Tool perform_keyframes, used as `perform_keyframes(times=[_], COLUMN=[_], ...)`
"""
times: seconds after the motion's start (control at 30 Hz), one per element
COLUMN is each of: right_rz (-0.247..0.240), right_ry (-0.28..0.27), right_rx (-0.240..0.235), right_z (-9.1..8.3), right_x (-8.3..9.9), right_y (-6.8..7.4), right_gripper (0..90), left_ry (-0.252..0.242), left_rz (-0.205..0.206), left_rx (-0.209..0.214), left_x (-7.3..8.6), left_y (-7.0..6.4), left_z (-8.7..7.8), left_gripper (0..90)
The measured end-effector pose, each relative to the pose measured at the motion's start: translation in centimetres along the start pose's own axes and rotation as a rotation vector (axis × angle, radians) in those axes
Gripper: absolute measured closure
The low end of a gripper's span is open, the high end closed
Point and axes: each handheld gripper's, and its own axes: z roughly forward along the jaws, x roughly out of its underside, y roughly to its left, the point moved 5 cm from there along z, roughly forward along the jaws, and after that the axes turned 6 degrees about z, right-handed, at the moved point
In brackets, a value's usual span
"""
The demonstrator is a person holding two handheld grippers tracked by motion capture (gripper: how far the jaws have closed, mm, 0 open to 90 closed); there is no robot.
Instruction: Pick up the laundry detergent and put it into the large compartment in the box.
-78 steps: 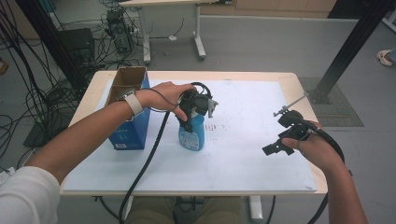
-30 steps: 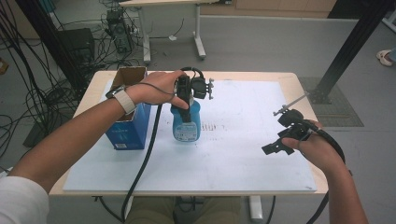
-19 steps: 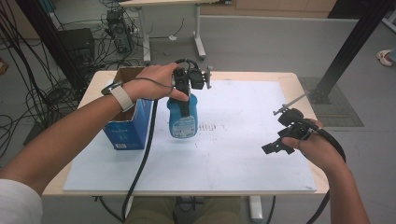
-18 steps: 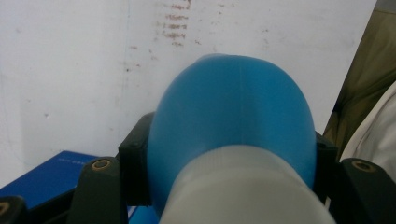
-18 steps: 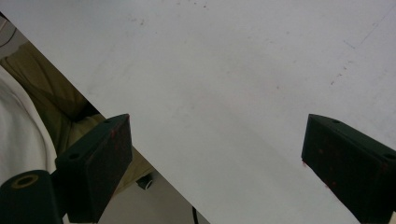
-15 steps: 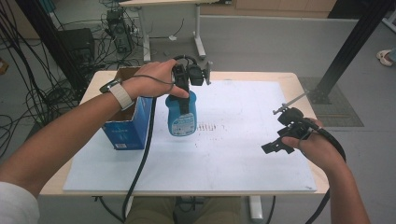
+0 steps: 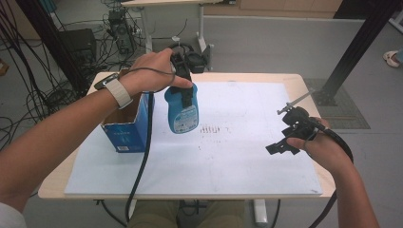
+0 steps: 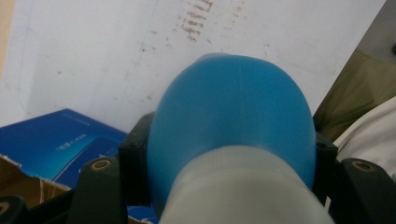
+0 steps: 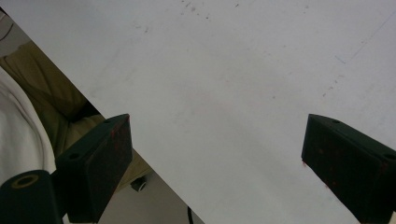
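Observation:
A blue bottle [image 7: 182,110] with a label hangs in the air over the white sheet, just right of an open blue box [image 7: 124,124]. My left gripper [image 7: 186,92] is shut on the bottle's upper part. In the left gripper view the blue bottle [image 8: 233,126] bulges between the two black jaws, and the blue box [image 8: 56,144] lies below at the left. My right gripper [image 7: 284,140] hovers open over the right side of the sheet, held in the person's hand. The right gripper view has its jaws wide apart above the bare white sheet [image 9: 224,74].
The white sheet [image 7: 228,161] covers most of the wooden table [image 7: 304,88]. A faint patch of red marks [image 7: 209,129] sits mid-sheet. A black cable [image 7: 140,166] trails from the left gripper across the front left. Desks, cables and a black post stand on the floor behind.
My left gripper has lifted the blue bottle off the sheet and carried it up and to the left, toward the box. The right gripper has stayed put.

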Motion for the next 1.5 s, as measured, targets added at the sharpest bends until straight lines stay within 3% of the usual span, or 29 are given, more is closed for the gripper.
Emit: perform_keyframes(times=[0.4, 0.57, 0.73, 1.5], right_rz=[-0.034, -0.049, -0.057, -0.106], right_ry=[-0.012, -0.014, -0.015, -0.006], right_rx=[0.008, 0.004, -0.002, -0.018], right_z=[-0.8, -0.7, -0.5, -0.3], right_x=[-1.0, -1.3, -1.5, -2.9], right_y=[0.4, 0.3, 0.2, 0.1], right_gripper=[8.8, 8.8, 8.8, 9.4], left_ry=[0.005, -0.004, -0.002, -0.017], left_rz=[-0.137, -0.212, -0.238, -0.437], left_rx=[-0.014, -0.011, -0.014, -0.006], left_x=[0.8, 1.6, 2.0, 4.6], left_y=[0.6, 1.0, 1.0, 1.6], left_z=[-2.9, -4.0, -4.6, -7.6], left_gripper=[37.5, 37.5, 37.5, 37.5])
